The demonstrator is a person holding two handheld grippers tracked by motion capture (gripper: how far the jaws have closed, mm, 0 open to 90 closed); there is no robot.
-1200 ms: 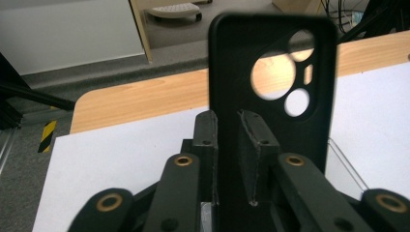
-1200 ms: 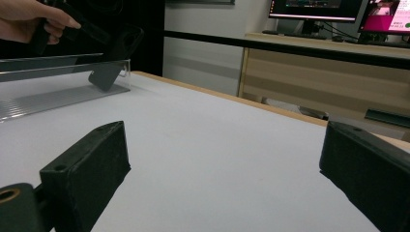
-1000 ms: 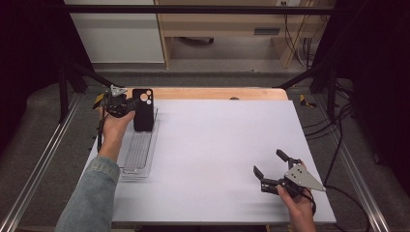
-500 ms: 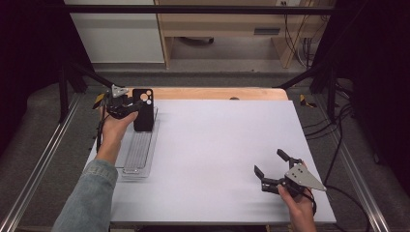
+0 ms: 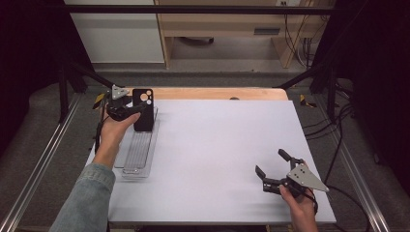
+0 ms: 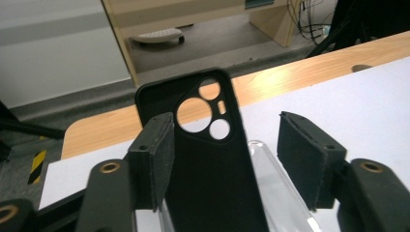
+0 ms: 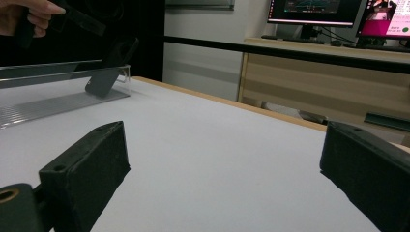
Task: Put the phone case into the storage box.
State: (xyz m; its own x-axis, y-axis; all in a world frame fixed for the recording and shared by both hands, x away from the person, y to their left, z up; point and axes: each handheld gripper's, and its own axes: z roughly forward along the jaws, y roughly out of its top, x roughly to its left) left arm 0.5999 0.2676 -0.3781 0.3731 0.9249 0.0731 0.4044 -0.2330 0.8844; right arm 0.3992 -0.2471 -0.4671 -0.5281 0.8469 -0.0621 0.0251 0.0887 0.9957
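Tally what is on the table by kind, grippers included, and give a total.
Black phone case: 1
Clear ridged tray: 1
Handheld grippers: 2, the left gripper and the right gripper
Total: 4

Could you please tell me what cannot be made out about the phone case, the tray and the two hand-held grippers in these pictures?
- Black phone case: its lower end is cut off by the bottom edge of the left gripper view, so its seat in the clear tray is unseen.
- Left hand-held gripper: high view too small to judge pad contact.
- Right hand-held gripper: its body is cut off in its own view.
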